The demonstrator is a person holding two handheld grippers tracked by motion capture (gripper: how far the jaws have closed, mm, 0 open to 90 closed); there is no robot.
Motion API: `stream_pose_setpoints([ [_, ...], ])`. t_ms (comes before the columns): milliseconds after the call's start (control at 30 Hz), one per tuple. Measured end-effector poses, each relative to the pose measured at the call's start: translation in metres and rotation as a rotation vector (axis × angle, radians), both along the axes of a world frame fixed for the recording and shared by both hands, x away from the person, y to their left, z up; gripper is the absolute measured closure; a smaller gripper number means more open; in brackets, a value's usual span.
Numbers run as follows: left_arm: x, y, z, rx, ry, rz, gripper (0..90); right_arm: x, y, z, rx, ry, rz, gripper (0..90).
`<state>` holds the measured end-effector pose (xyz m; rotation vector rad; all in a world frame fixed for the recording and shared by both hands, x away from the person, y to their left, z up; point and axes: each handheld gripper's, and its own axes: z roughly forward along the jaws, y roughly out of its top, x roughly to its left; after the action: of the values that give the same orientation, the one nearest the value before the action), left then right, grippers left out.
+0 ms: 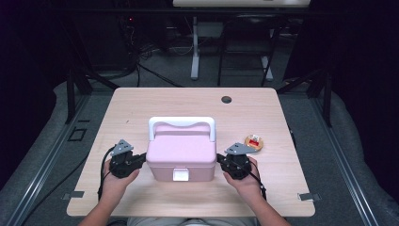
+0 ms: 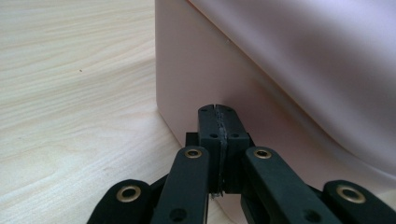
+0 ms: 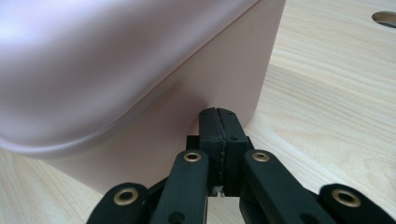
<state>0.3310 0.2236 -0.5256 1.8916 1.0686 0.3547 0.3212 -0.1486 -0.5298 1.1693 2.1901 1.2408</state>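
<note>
Two claws are bracketing the pink box [image 1: 180,151], which is sitting at the centre of the counter [image 1: 141,101], slightly toward the lower part of the high view, its white handle [image 1: 181,123] folded toward the far side and its white latch [image 1: 180,175] facing you.

Starting at the left of the frame, your left claw [image 1: 142,159] is pressed together with nothing between the jaws, and its tips are sitting at the box's left wall. In the left gripper view that claw [image 2: 218,109] is meeting the wall low down near the front corner, under the overhang of the lid [image 2: 299,56]. If you are pushing from there, the closed tips may be sliding along the smooth plastic and slipping off round the corner.

Moving right, the box itself is looking light and slick; uneven pressure from either side is likely to be twisting it on the counter rather than holding it square.

Further right, your right claw [image 1: 219,160] is also pressed shut on nothing, tips against the right wall, and in the right gripper view that claw [image 3: 218,111] is likewise sitting low beneath the lid's rim. Any lifting attempt with both claws closed is relying on squeeze alone, so the box could be dropping out.

At the far right, a small round item [image 1: 254,142] is lying near your right hand [image 1: 243,181]; a sideways shove could be knocking it.
</note>
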Motion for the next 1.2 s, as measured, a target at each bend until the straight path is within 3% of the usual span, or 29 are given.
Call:
stream_pose_setpoints([
  [300, -0.003, -0.005, 0.002, -0.002, 0.026, -0.014, 89.9, -0.001, -0.007, 0.003, 0.015, 0.05, -0.002, 90.0],
  [433, -0.007, -0.007, 0.003, 0.008, 0.036, -0.026, 89.9, -0.006, -0.009, 0.003, 0.011, 0.046, 0.0, 90.0],
  [600, -0.013, -0.008, 0.003, -0.023, 0.06, -0.027, 89.9, -0.014, -0.012, 0.003, 0.004, 0.036, 0.005, 90.0],
  [833, -0.023, -0.011, 0.003, -0.023, 0.065, -0.027, 89.9, -0.024, -0.017, 0.003, 0.021, 0.062, 0.009, 90.0],
  [1067, -0.029, -0.01, 0.001, -0.026, 0.066, -0.038, 89.9, -0.034, -0.012, -0.006, -0.085, 0.05, 0.024, 90.0],
  [1200, -0.03, -0.009, 0.0, -0.026, 0.069, -0.042, 90.0, -0.034, -0.013, -0.005, -0.061, 0.061, 0.021, 90.0],
])
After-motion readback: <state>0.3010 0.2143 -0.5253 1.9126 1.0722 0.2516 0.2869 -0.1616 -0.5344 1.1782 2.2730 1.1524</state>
